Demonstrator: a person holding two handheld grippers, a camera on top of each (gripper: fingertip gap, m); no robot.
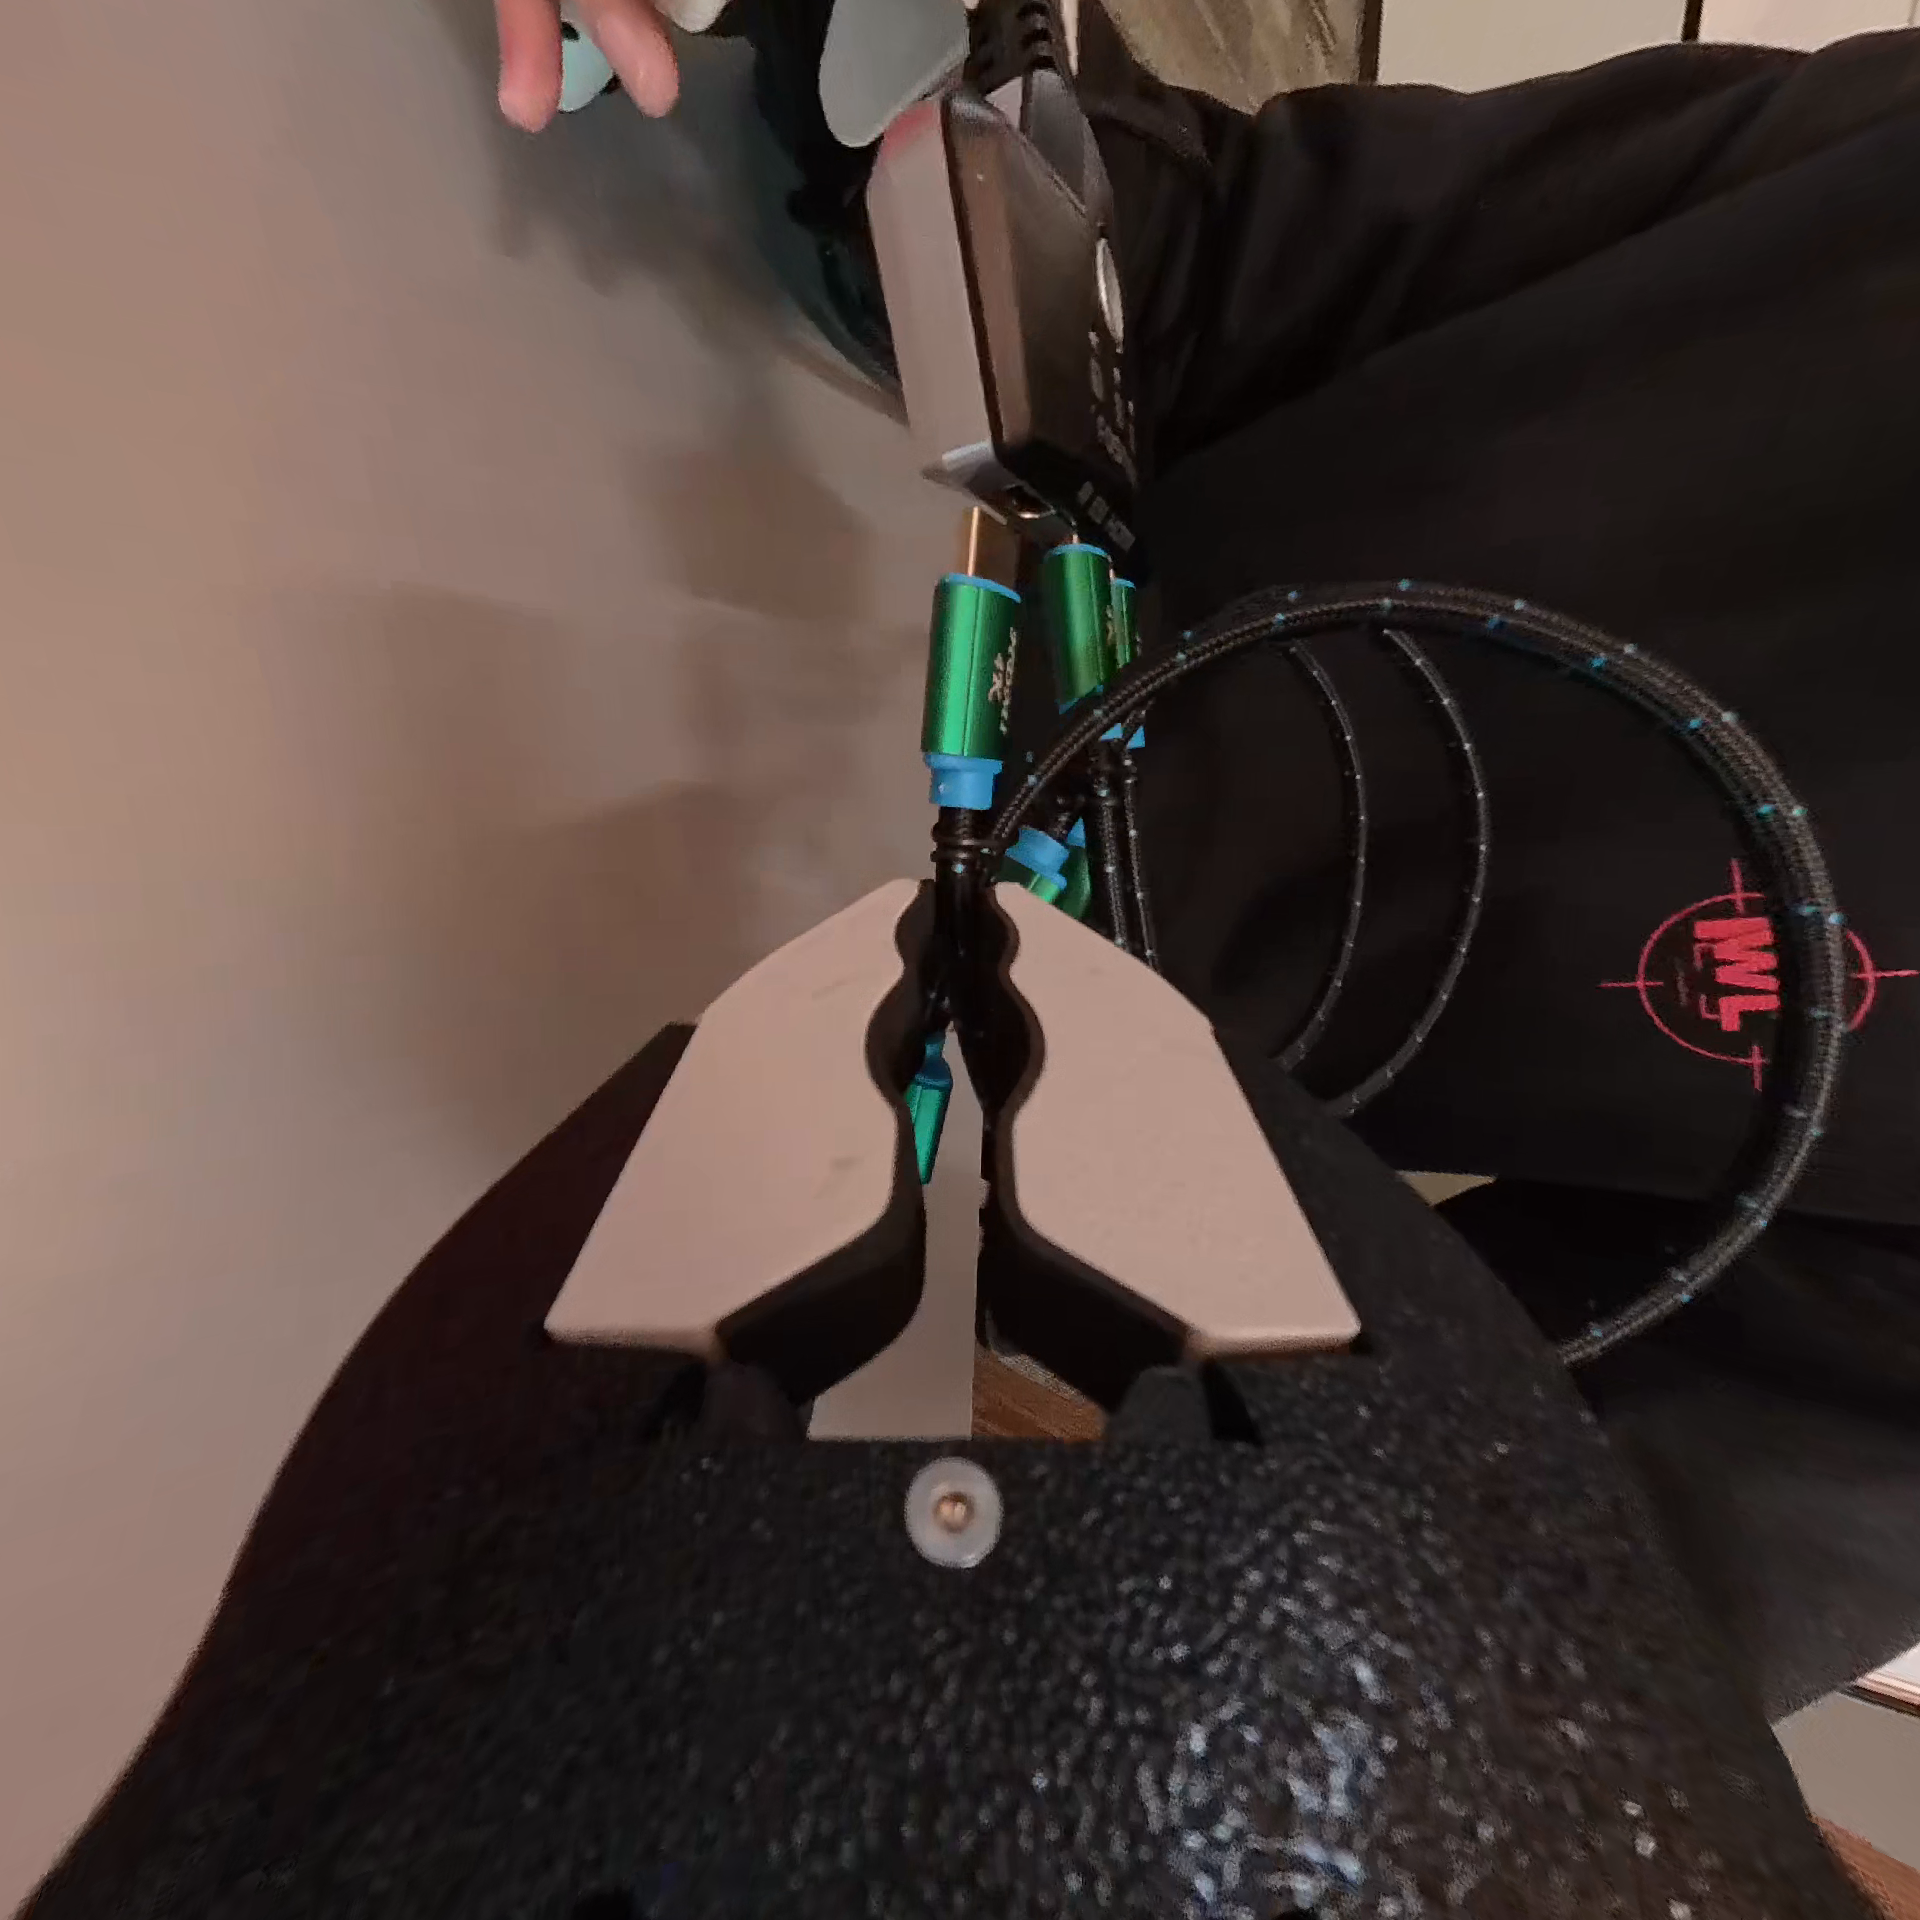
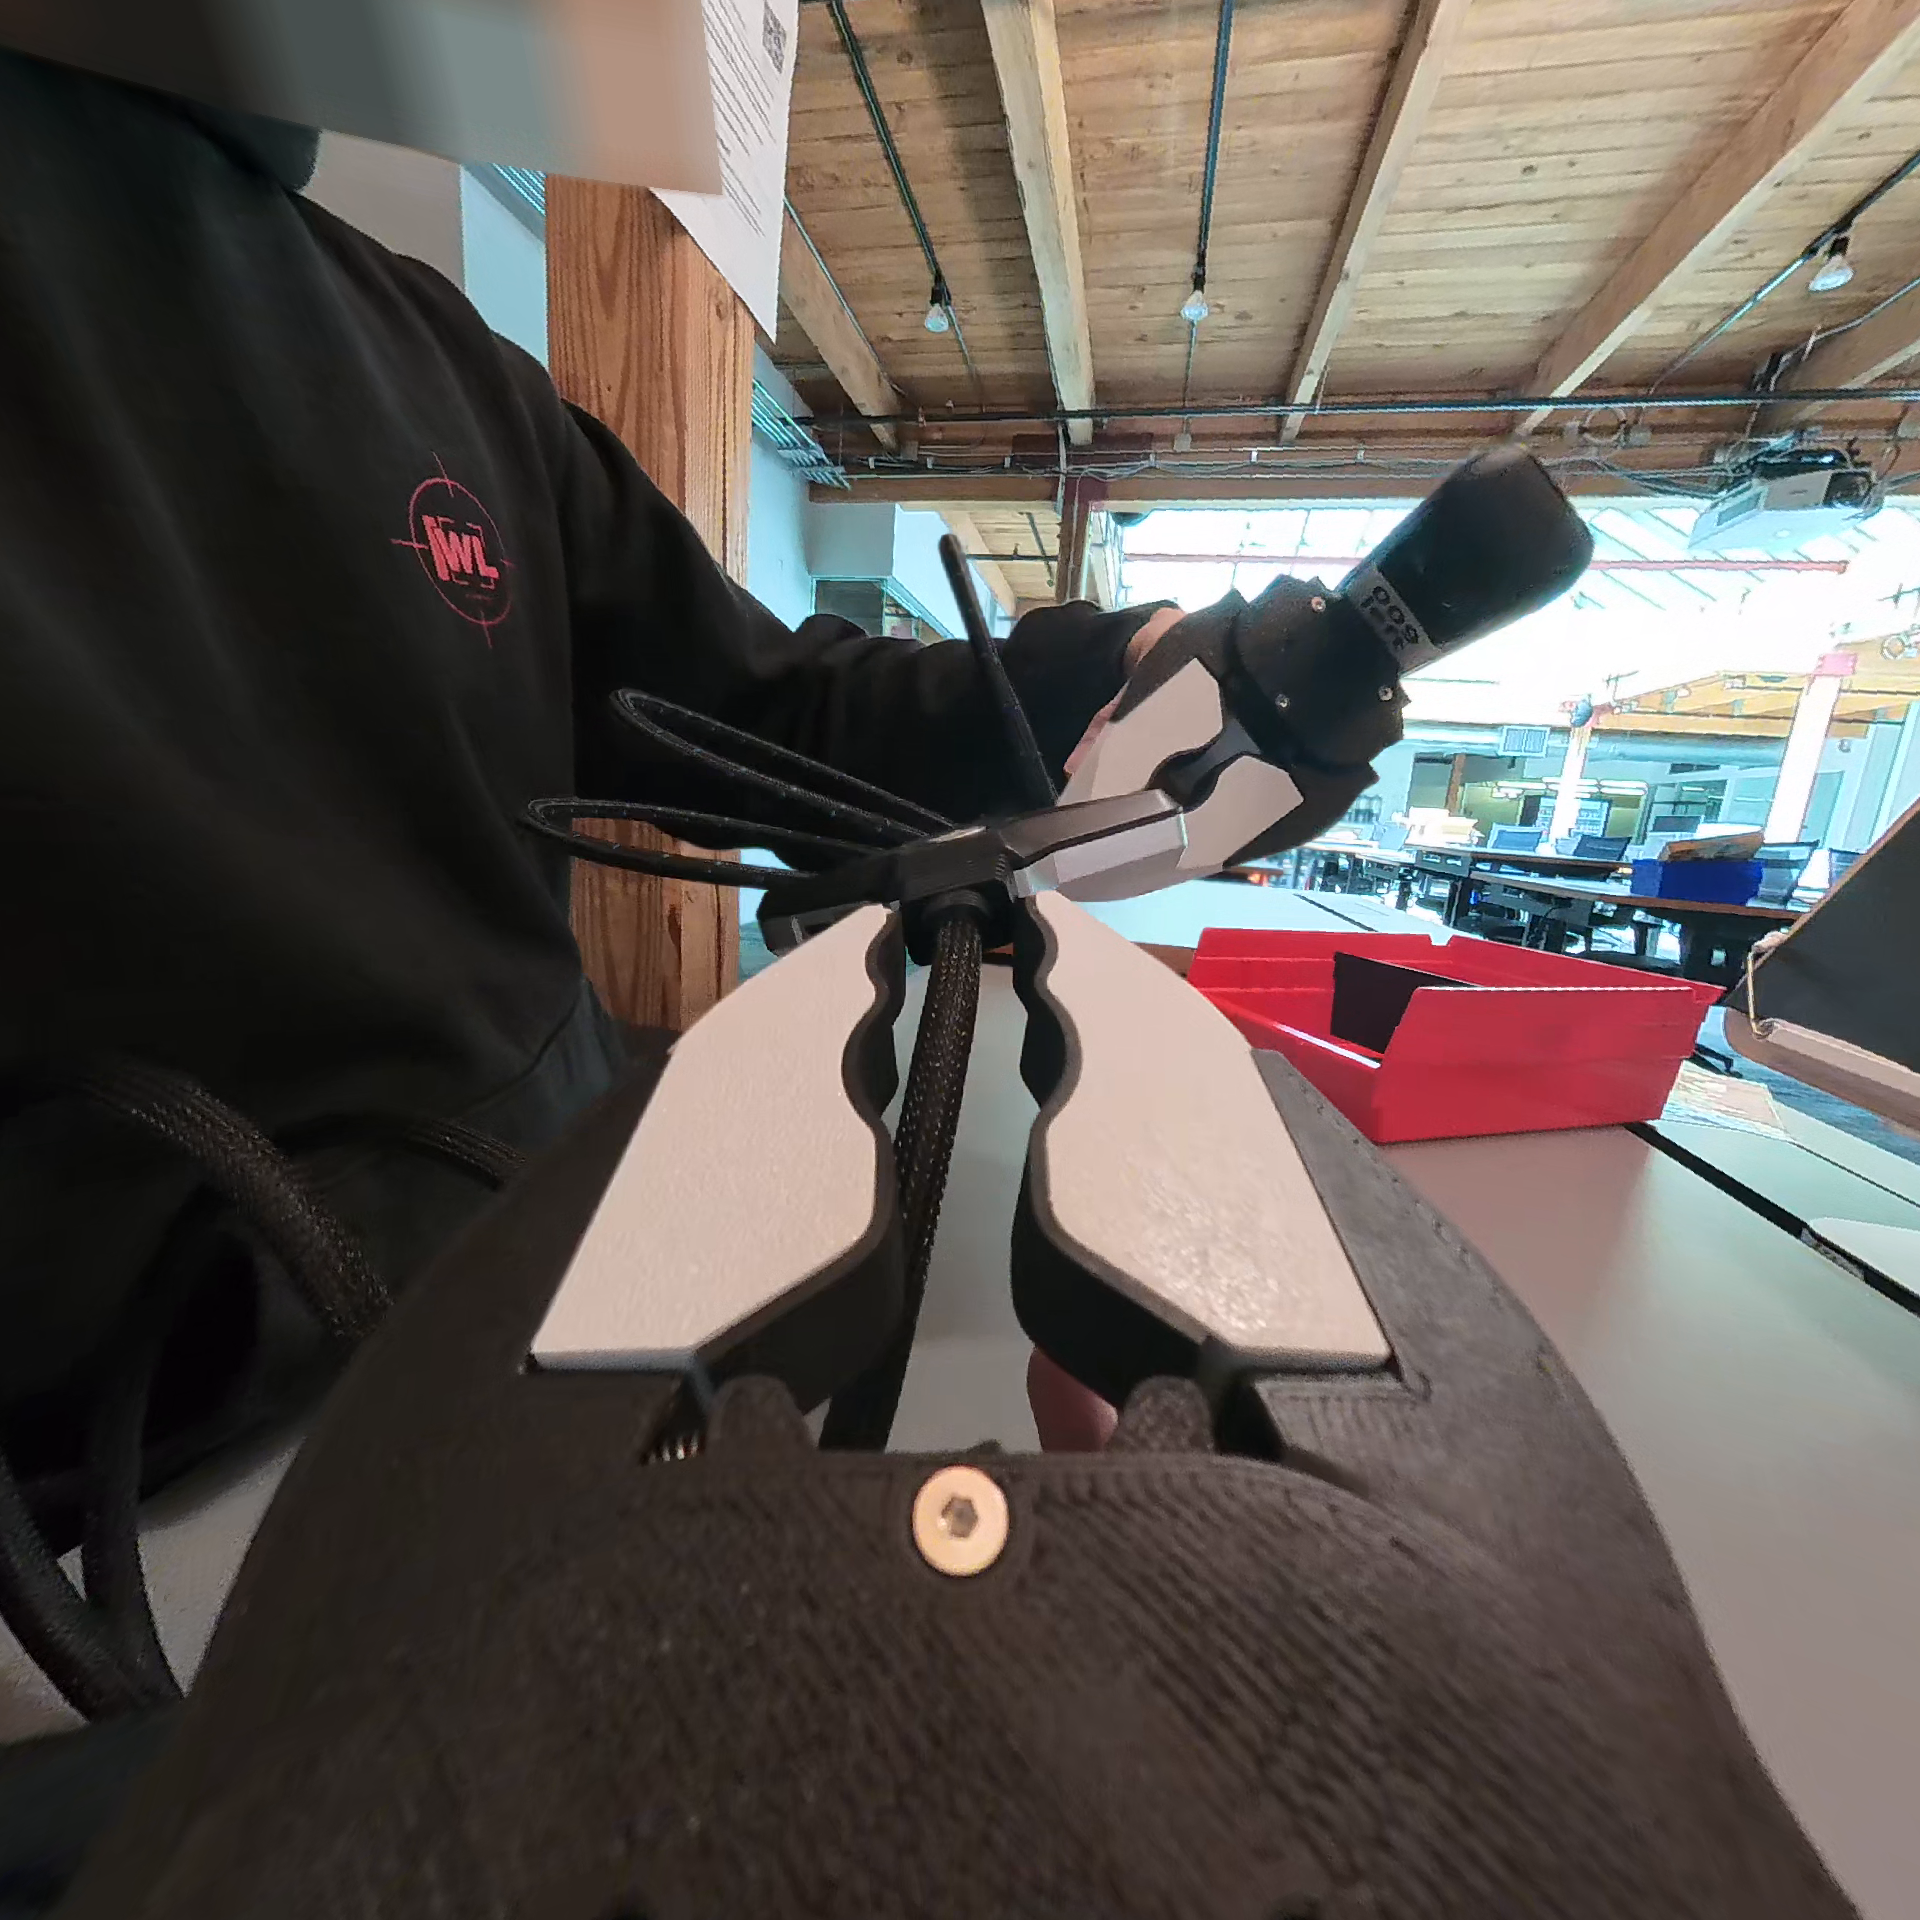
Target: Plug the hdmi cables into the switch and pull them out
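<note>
In the left wrist view my left gripper (image 1: 958, 902) is shut on the black braided cable just behind a green HDMI plug (image 1: 971, 681) with a blue collar. The plug's bare metal tip (image 1: 980, 540) shows right below the end of the grey and black switch (image 1: 987, 301); I cannot tell if it touches the port. Two other green plugs (image 1: 1081, 634) sit in the switch beside it. My right gripper (image 2: 961, 914) is shut on the thick black cable (image 2: 940, 1049) at its connector on the switch's other end (image 2: 1091, 842). The switch is held in the air.
Black cable loops (image 1: 1558, 831) hang in front of a person's black hooded top (image 2: 260, 623). A loose green plug (image 1: 928, 1117) shows under my left fingers. A red bin (image 2: 1455, 1039) stands on the grey table (image 2: 1662, 1299) at the right. A wooden post (image 2: 649, 468) stands behind.
</note>
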